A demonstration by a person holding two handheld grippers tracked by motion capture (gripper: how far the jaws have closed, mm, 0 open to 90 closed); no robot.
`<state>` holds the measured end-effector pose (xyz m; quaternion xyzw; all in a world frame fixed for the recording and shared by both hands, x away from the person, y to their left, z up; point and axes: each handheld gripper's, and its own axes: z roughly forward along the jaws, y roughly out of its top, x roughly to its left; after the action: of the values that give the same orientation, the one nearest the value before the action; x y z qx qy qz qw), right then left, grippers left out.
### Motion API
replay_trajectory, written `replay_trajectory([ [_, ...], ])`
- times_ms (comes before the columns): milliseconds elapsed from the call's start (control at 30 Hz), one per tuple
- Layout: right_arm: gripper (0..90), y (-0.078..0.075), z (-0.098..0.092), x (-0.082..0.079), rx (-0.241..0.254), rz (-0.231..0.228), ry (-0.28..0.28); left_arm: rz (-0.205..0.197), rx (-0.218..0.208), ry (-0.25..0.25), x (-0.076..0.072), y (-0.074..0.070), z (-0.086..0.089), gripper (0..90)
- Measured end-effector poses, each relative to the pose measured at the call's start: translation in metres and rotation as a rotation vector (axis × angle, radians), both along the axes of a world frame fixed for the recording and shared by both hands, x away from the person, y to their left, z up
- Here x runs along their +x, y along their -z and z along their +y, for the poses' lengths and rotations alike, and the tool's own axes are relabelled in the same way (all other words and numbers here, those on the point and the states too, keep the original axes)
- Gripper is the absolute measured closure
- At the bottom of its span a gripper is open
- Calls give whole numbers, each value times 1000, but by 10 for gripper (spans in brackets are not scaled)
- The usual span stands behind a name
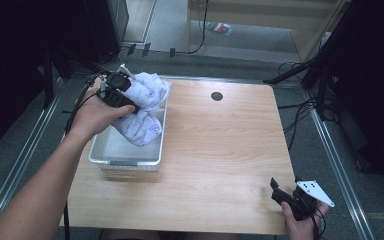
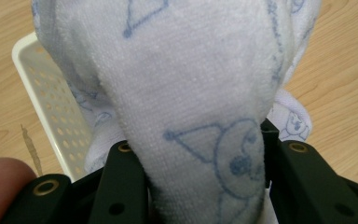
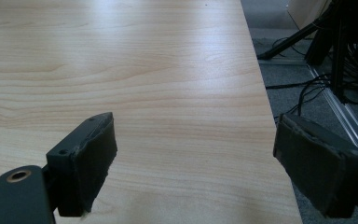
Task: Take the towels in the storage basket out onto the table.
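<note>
Behind the clamped white towel (image 2: 191, 116), the basket (image 2: 37, 93) is mostly hidden.

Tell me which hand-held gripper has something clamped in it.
The left hand-held gripper, above the white basket: its jaws pinch the white printed towel. The right hand-held gripper stands open over bare table.

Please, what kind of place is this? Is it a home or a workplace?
Probably a lab or recording workspace, not a home. A plain wooden table stands on grey carpet between metal floor rails, with cables and dark stands around it.
</note>
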<state>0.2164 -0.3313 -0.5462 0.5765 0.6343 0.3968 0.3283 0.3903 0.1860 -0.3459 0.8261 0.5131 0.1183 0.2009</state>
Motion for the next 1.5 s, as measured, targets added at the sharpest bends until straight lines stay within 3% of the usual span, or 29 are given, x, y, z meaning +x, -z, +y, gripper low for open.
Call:
replay_trajectory([
  [333, 133, 0, 1, 0, -9, 3, 6, -19, -25, 65, -1, -16, -34, 610],
  [700, 133, 0, 0, 0, -4, -3, 1, -15, -30, 121, 1, -13, -76, 606],
  [1033, 133, 0, 0, -1, 2, -9, -2, -8, -46, 177, 5, -2, -125, 605],
  [1500, 132, 0, 0, -2, 5, -17, -9, 16, -50, 231, 5, 26, -168, 603],
])
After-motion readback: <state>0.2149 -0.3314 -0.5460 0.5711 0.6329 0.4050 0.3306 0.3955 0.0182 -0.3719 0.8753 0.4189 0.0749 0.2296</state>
